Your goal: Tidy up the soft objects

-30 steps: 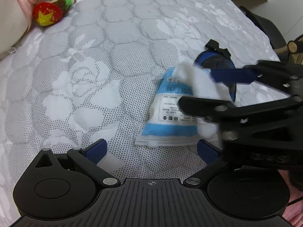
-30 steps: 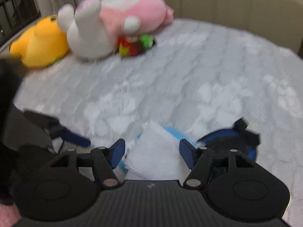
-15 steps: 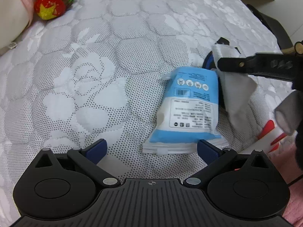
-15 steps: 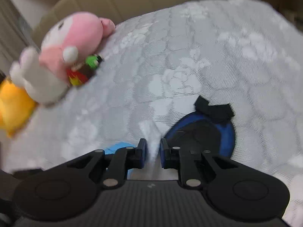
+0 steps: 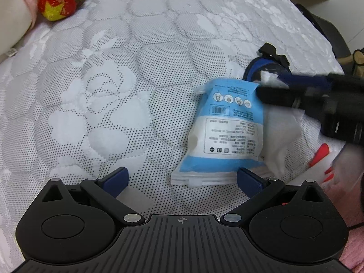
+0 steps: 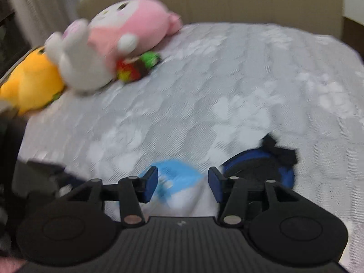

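On the grey quilted mattress (image 5: 118, 95), a blue and white packet of wipes (image 5: 227, 132) lies flat, its printed label side up and its sealed bottom edge nearest the left gripper (image 5: 180, 178). That gripper hovers low over the bed with its 2 blue-padded fingers spread wide, nothing between them; the packet's bottom edge sits just ahead of the right-hand pad.

A white tissue (image 5: 282, 141) lies crumpled against the packet's right side, touching it. Beyond the packet's top edge rests a round blue and black pouch (image 5: 264, 66) with a black tab, close against the packet. The right gripper (image 6: 182, 184) reaches in from the right above the packet's top corner. From its own camera its jaws stand partly apart, with the blurred blue packet (image 6: 175, 177) seen below the gap and the pouch (image 6: 261, 170) just to the right. In the left wrist view a bit of white shows at its tip, but I cannot tell whether that is pinched or only lying behind it.

Up at the far end of the bed, 3 plush toys lie together: a pink and white plush (image 6: 113, 45), an orange plush (image 6: 31, 84) touching it on the left, and a small red and green plush (image 6: 136, 66) tucked against its front. A tan headboard (image 6: 227, 0) stands behind them.
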